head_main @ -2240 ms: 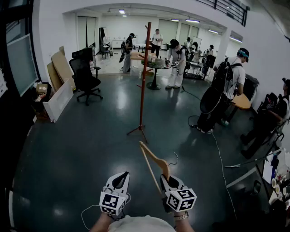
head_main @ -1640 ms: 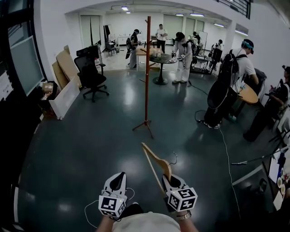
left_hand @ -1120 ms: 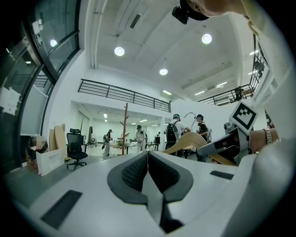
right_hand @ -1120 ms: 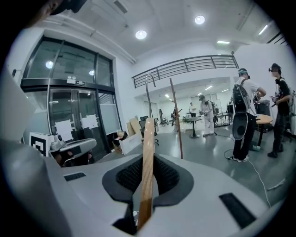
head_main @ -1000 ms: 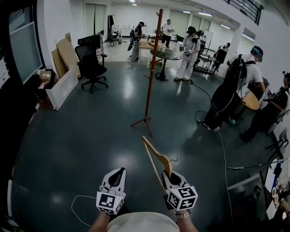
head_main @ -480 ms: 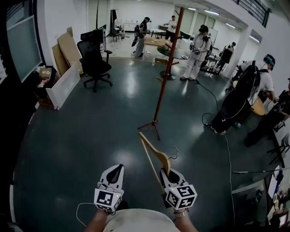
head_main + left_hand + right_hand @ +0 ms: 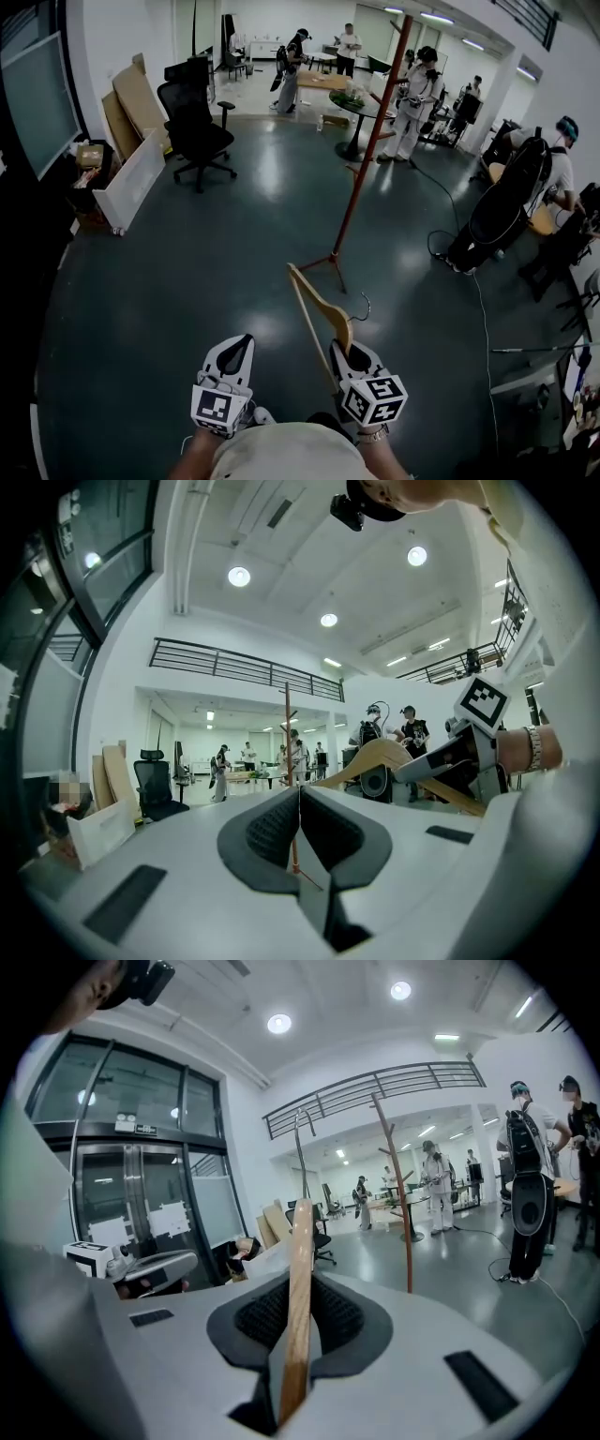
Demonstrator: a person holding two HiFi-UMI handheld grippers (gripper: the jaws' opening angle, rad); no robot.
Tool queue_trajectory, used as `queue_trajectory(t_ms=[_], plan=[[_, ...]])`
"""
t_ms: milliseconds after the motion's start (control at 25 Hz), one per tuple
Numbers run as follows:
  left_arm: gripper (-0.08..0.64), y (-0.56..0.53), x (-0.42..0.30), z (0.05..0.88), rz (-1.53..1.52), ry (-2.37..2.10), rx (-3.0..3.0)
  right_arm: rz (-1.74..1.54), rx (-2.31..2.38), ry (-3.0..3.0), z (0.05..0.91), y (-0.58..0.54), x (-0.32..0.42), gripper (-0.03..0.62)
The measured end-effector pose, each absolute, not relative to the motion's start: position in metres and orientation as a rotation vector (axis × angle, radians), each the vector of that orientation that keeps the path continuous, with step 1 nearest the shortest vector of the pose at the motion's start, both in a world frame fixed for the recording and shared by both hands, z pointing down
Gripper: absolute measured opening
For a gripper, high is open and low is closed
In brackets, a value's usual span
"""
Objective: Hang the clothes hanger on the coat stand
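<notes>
Wooden clothes hanger (image 7: 317,319) is seen in the head view, pinched at one arm by the right gripper (image 7: 345,356). The red coat stand (image 7: 361,169) is placed well apart at one o'clock. In the left gripper view, the left gripper (image 7: 298,803) is pressed together on nothing. In the right gripper view, the wood is clamped between the pads. The carry toward the stand is judged in hand; next, the hook must be raised to a peg.

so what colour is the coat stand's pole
The coat stand is reddish-brown; it shows best in the head view.
</notes>
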State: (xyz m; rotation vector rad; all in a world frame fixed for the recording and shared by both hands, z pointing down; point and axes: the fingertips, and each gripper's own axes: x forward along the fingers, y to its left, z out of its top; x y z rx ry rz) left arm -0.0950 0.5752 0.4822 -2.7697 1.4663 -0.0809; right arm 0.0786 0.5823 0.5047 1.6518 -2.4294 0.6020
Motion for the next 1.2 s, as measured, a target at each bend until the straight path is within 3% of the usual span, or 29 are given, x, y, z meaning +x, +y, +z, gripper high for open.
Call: queue_trajectory(t_ms=[680, 1200], plan=[[0.014, 0.478, -0.174, 0.509, -0.087, 1.663, -2.752, 0.659, 1.564, -2.411, 0.531, 0.447, 0.022, 0.069], [0.014, 0.297, -0.193, 0.497, -0.119, 1.846, -2.594, 0.647, 1.549, -2.472, 0.543, 0.259, 0.020, 0.069]])
